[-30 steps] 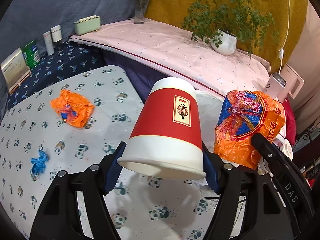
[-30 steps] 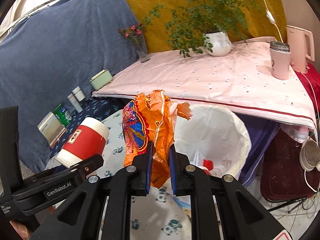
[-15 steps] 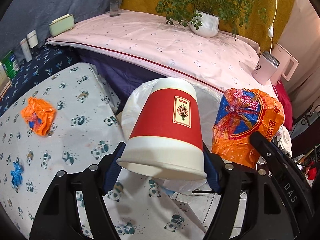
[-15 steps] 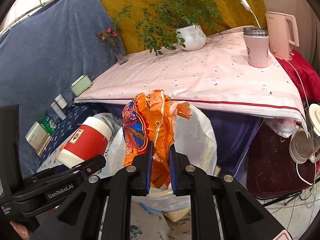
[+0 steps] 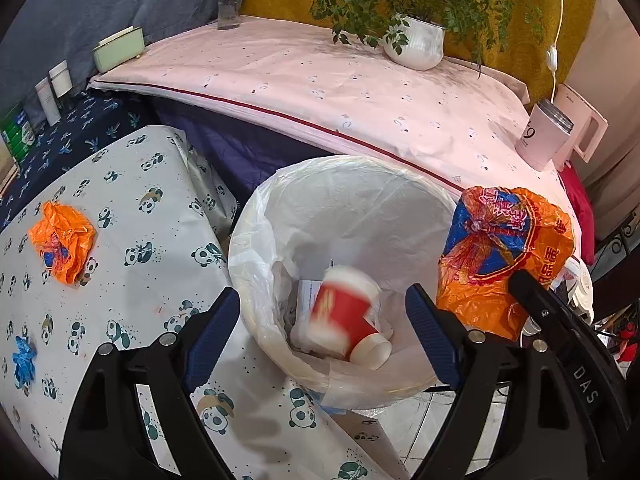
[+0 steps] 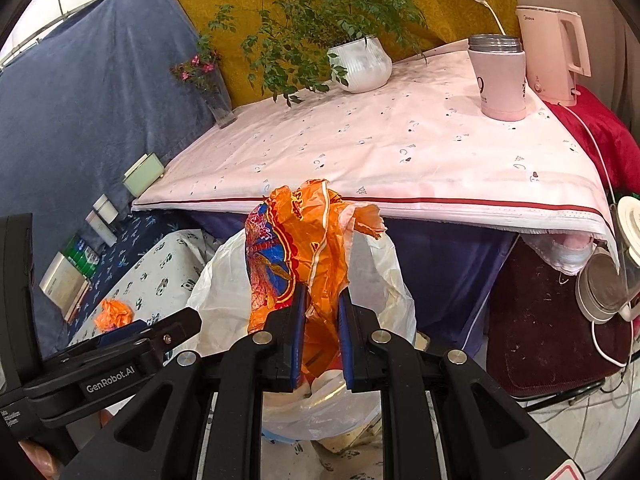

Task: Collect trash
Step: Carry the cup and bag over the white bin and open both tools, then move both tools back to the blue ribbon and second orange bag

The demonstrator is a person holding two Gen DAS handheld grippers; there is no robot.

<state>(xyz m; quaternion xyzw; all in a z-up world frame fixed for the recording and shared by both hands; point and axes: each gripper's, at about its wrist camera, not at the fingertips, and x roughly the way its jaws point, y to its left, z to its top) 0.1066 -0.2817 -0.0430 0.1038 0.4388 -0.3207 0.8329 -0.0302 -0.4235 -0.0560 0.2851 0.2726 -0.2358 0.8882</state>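
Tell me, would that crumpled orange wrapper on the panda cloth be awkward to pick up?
Probably not. The crumpled orange wrapper looks like thin, creased plastic, so it is likely floppy and light. Its folds should give pinch points, though it may slide if pushed.

Red cup [image 5: 344,312] now out of opening jaws, into bin [image 5: 256,248].

A potted fern [image 6: 362,62], a glass flower vase [image 6: 218,100], a pink tumbler [image 6: 502,78] and a pink electric kettle [image 6: 554,54] stand on the pink-clothed worktop [image 6: 380,148].
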